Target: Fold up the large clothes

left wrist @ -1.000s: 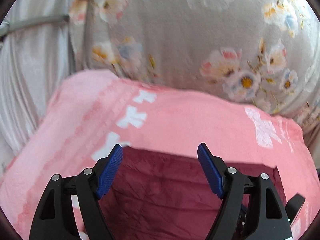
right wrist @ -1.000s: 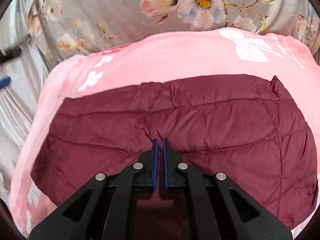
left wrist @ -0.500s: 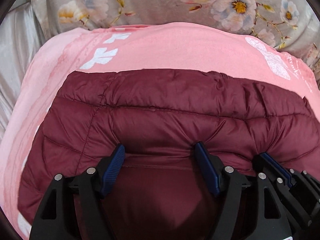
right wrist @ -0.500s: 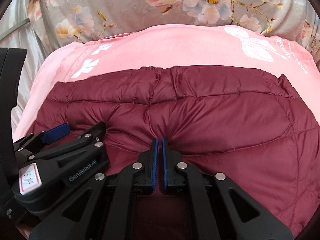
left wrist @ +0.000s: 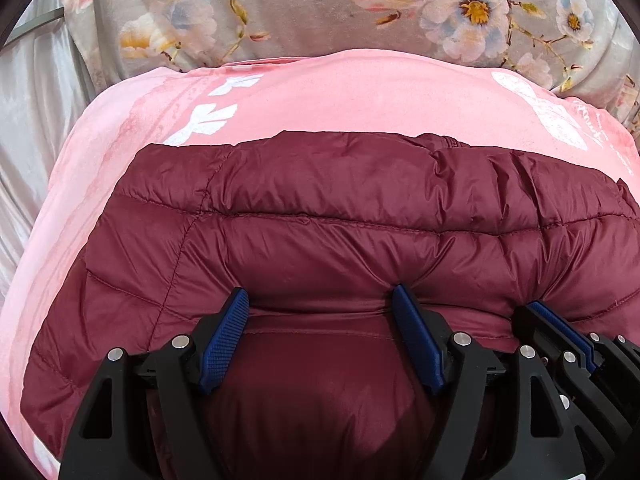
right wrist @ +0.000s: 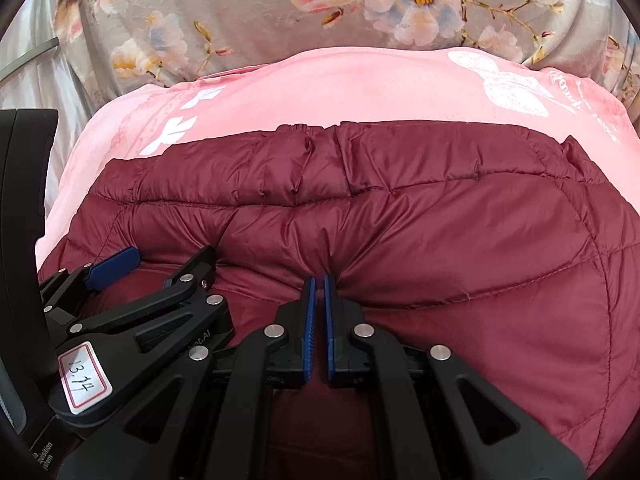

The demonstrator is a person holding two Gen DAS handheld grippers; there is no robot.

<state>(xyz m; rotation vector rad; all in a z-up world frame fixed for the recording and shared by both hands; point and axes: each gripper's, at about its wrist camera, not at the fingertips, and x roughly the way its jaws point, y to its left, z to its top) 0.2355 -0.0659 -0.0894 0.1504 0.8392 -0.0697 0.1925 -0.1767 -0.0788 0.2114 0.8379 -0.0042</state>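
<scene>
The puffy, slippery maroon jacket [right wrist: 400,220] lay on the pink blanket [right wrist: 340,92] ahead of both claws, its hem pinched by the right gripper [right wrist: 319,284], best regrasped beside the gaping left gripper [left wrist: 320,300].

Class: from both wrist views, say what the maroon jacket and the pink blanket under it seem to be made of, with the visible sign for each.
Maroon jacket: likely thin nylon or polyester shell with padding; slight sheen, fine creases, stitched puffy panels.
Pink blanket: probably soft fleece or plush; matte, faintly fuzzy, with white printing.
</scene>
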